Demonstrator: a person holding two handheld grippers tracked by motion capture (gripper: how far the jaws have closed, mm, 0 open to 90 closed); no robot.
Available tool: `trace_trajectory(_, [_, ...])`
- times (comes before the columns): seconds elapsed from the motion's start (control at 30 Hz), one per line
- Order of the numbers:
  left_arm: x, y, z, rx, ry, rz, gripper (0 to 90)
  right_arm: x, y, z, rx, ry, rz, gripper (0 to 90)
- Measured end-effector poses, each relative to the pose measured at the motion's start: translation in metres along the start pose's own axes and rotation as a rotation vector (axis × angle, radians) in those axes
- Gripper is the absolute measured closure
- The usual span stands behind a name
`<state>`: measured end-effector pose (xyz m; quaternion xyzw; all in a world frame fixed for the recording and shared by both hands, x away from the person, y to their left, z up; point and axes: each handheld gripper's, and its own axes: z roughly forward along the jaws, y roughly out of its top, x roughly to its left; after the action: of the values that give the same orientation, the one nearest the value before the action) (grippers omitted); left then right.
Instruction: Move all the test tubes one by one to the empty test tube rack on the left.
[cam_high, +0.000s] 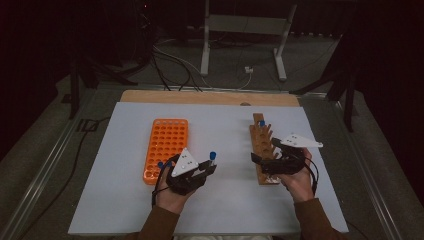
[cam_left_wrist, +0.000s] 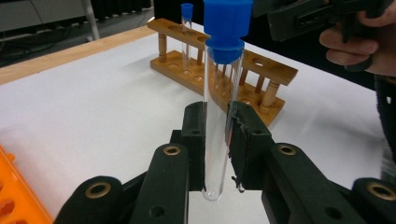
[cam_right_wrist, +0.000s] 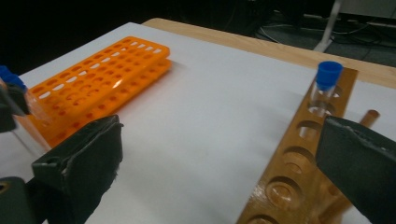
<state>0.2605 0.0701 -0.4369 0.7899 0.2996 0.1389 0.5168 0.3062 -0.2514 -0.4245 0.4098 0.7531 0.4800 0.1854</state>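
My left gripper (cam_left_wrist: 217, 112) is shut on a clear test tube (cam_left_wrist: 220, 79) with a blue cap, held upright by its lower half above the white table. In the high view this left gripper (cam_high: 212, 167) hovers between the orange rack (cam_high: 167, 145) and the wooden rack (cam_high: 262, 150). A second blue-capped tube (cam_right_wrist: 324, 84) stands in a far hole of the wooden rack (cam_right_wrist: 289, 172). My right gripper (cam_right_wrist: 219, 128) is open with nothing between its jaws. It hangs over the near end of the wooden rack, where the high view shows the right gripper (cam_high: 263, 156).
The orange rack (cam_right_wrist: 98, 88) of several holes lies left of centre on the white sheet (cam_high: 125, 200). A small blue thing (cam_high: 161, 164) sits by its near corner. A wooden table edge (cam_high: 210, 97) runs along the back. Stand legs and cables lie on the floor beyond.
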Motion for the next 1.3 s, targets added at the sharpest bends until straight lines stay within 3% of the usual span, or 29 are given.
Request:
trace_trajectory(0.2, [0.006,-0.004,-0.013,0.009,-0.017,0.007,78.1,-0.002,-0.004,-0.004,-0.004,-0.020,0.001,0.6])
trace_trajectory(0.73, [0.023,-0.018,-0.055,-0.012,0.012,-0.001,78.1,-0.010,-0.009,-0.012,-0.020,-0.036,0.030,0.0])
trace_trajectory(0.97, [0.034,-0.026,-0.075,-0.027,0.041,-0.007,78.1,-0.012,-0.010,-0.015,-0.024,-0.038,0.036,0.0])
trace_trajectory(1.3, [0.052,-0.039,-0.100,-0.041,0.112,-0.048,78.0,-0.014,-0.011,-0.017,-0.031,-0.039,0.045,0.0])
